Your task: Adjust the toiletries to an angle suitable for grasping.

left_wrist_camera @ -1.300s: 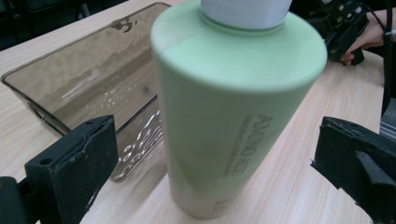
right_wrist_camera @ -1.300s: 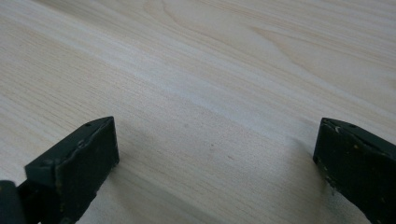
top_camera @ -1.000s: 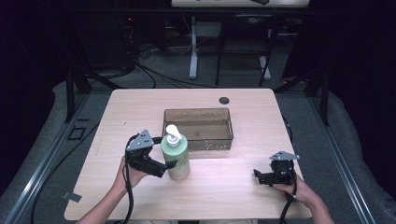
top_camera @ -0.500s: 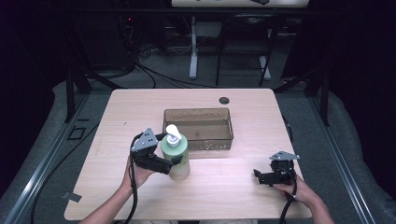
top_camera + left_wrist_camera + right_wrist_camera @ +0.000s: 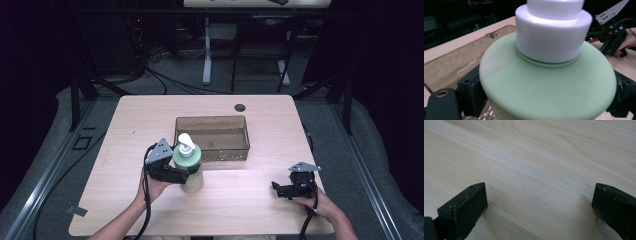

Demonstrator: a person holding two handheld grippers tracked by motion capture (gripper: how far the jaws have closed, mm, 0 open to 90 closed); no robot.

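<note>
The left gripper (image 5: 187, 172) is being closed around the green pump bottle (image 5: 188, 167); its jaws have just been narrowing, and in the left gripper view a black jaw is lying against each flank of the bottle (image 5: 544, 87), so the bottle is being clamped. The right gripper (image 5: 282, 190) is being held wide apart over bare table (image 5: 536, 157), nothing being gripped or touched.

The bottle's lower body is being cut off in the left gripper view, and its white pump collar (image 5: 553, 32) is being blurred at the top edge.

The bottle is standing upright between the left jaws, at about 7 o'clock of the clear bin (image 5: 212, 138) and just beside it. The right gripper is lying well apart, at 3 o'clock of the bottle.
</note>
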